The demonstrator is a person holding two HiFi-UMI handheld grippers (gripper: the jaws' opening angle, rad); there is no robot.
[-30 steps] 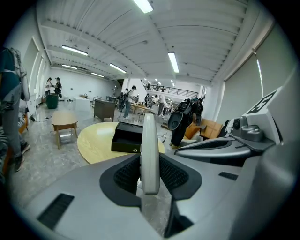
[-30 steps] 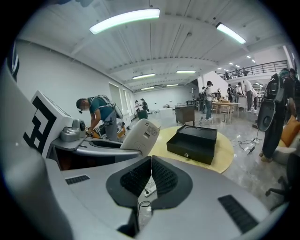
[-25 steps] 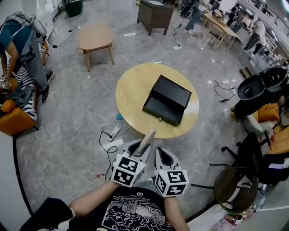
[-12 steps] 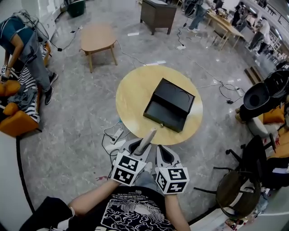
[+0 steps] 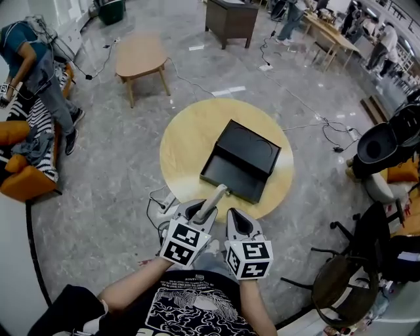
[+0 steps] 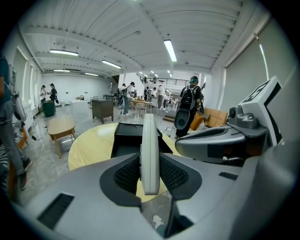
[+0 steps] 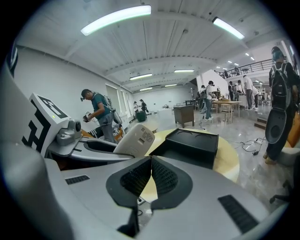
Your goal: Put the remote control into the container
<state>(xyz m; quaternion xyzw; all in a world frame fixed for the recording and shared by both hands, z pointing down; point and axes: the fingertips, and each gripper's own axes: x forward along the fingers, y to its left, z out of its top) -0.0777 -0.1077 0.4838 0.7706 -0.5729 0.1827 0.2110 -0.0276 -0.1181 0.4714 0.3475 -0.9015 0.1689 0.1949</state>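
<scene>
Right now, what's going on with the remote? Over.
Left tool shut on remote control, held short of the table edge. Right tool shut, empty. Container open on round table just ahead, nothing seen in the way. Over.

Pale remote [image 6: 149, 154] edge-up; open black container [image 5: 239, 161]

A small wooden table [image 5: 139, 54] and dark cabinet [image 5: 230, 20] stand beyond the round table [image 5: 184, 144].
</scene>
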